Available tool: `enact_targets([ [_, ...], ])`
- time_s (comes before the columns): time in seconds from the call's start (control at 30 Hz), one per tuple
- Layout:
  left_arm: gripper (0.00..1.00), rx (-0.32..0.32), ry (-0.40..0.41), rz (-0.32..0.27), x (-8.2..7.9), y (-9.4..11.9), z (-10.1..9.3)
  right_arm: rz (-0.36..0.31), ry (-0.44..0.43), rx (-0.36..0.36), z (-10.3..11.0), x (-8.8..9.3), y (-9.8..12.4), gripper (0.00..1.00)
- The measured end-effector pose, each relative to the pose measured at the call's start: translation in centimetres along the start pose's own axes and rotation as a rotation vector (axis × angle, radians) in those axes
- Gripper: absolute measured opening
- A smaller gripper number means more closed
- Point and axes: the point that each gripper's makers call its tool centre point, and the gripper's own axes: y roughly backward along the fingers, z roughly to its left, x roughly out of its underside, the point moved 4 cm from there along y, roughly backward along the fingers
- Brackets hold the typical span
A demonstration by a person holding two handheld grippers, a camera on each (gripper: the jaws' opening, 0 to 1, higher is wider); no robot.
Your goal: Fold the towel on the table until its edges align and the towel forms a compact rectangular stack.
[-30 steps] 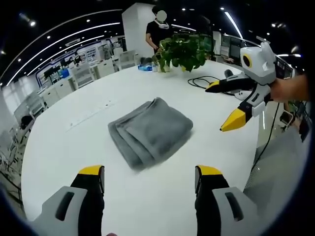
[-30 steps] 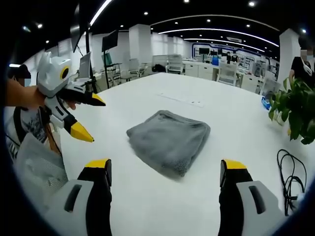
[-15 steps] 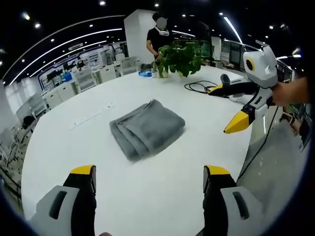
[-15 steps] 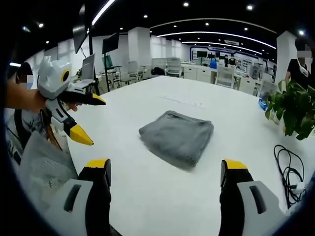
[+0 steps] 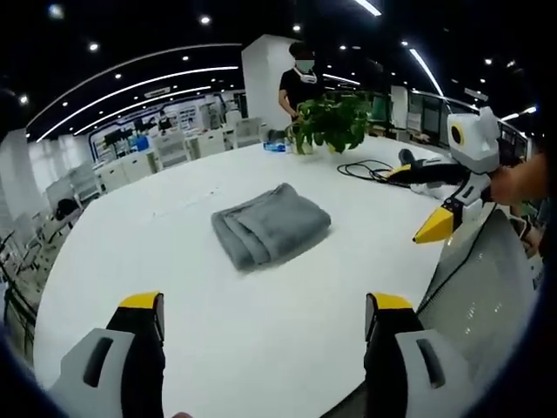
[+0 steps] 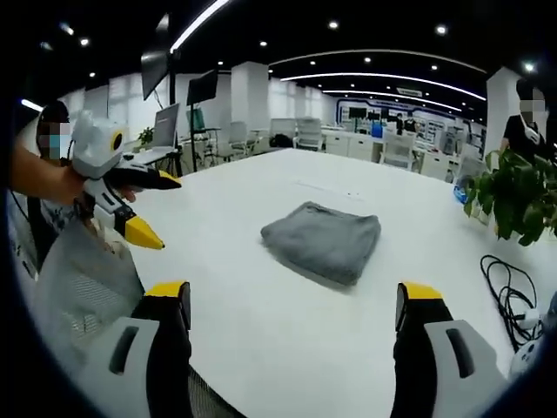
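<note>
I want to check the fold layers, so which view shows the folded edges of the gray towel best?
The left gripper view: the towel turns its stacked folded edges toward that camera. The right gripper view shows the towel mostly as a smooth top and rounded front, with layers hard to tell.

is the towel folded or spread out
Folded: the towel lies as a compact grey rectangle on the table, with stacked layers showing along one edge.
</note>
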Motion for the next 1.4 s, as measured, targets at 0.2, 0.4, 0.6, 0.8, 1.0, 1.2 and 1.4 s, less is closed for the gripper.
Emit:
enact_targets([
  [0.2, 0.99, -0.037, 0.007, -0.018, 1.0, 0.8, 0.3, -0.014, -0.019, 0.031, 0.6, 0.4, 0.6, 0.99],
  [0.4, 0.98, -0.054, 0.008, -0.01, 2.2, 0.7, 0.5, 0.001, 0.013, 0.044, 0.3, 0.8, 0.4, 0.99],
  [0.6, 0.98, -0.042, 0.003, -0.006, 2.0, 0.2, -0.4, 0.021, 0.037, 0.056, 0.1, 1.3, 1.2, 0.99],
  [0.8, 0.98, -0.046, -0.001, -0.005, 2.3, -0.2, 0.1, -0.009, -0.009, 0.054, -0.4, 1.8, 1.0, 0.99],
  [1.0, 0.98, -0.056, -0.008, -0.007, 2.6, -0.2, 0.5, 0.01, -0.003, 0.051, -0.1, 2.1, 0.6, 0.99],
  [1.2, 0.98, -0.053, -0.012, -0.004, 2.9, 0.0, 0.3, -0.014, -0.043, 0.078, -0.4, 1.8, 0.9, 0.99],
  [1.4, 0.97, -0.041, -0.013, -0.002, 3.0, -0.2, 0.1, -0.006, -0.027, 0.061, -0.2, 1.9, 0.6, 0.99],
])
